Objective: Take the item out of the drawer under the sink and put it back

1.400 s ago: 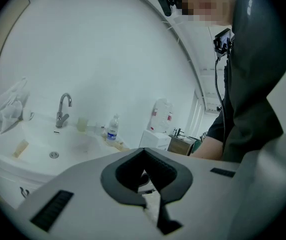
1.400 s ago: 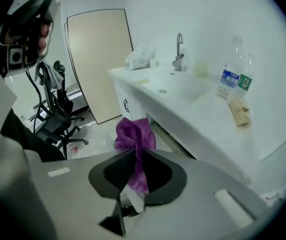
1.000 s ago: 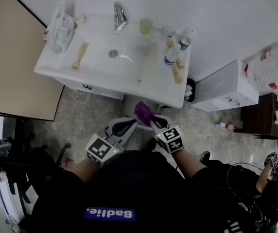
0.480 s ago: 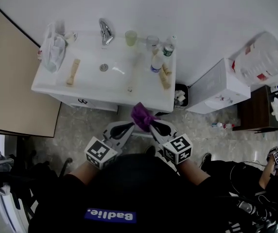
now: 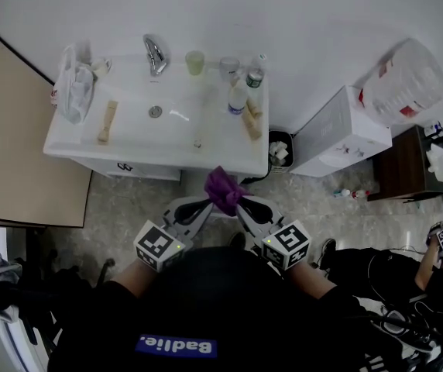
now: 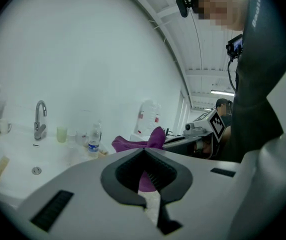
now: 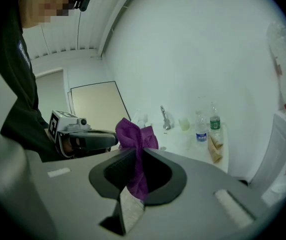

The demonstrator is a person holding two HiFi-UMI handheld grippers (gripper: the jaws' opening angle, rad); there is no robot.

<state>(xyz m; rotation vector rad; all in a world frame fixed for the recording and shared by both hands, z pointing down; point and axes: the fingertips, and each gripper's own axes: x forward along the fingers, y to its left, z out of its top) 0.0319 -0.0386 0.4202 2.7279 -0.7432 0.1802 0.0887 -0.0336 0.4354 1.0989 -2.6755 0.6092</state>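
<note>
So the purple cloth (image 5: 221, 188) is out and held up in front of the sink (image 5: 74, 142), pinched in the nearly closed right gripper (image 5: 241, 202) and, it seems, the closed left gripper (image 5: 204, 206) too, so only returning it to the drawer is left.

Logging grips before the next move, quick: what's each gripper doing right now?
Left gripper: closed on the purple cloth.
Right gripper: closed on the same purple cloth.
</note>
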